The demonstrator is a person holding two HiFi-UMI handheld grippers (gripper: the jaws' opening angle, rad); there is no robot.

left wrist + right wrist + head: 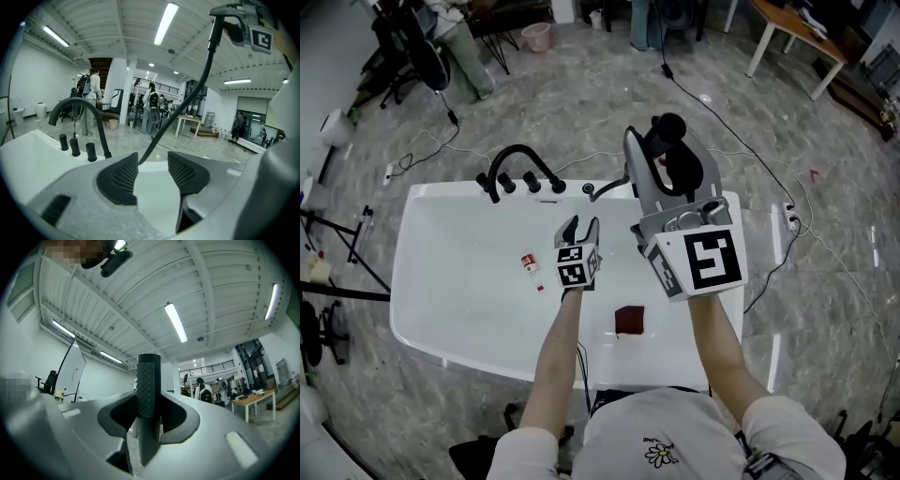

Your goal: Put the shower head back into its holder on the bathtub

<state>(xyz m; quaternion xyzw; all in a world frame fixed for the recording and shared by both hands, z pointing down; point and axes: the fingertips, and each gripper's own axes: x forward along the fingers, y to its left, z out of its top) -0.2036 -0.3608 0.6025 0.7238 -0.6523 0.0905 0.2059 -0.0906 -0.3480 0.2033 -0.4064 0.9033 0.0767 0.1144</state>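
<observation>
White bathtub [441, 281], right gripper [149, 417] apparently clamping shower head [669, 127]

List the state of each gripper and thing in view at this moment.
shower head: off its holder, upright between jaws
right gripper: shut on shower head
left gripper: open, empty
hose: hanging from shower head down to tub rim
tub: no water seen
bottle: lying in tub

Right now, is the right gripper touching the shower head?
Touching. The right gripper view shows it: the right gripper has its jaws pressed against both sides of the shower head handle, with no gap.
</observation>
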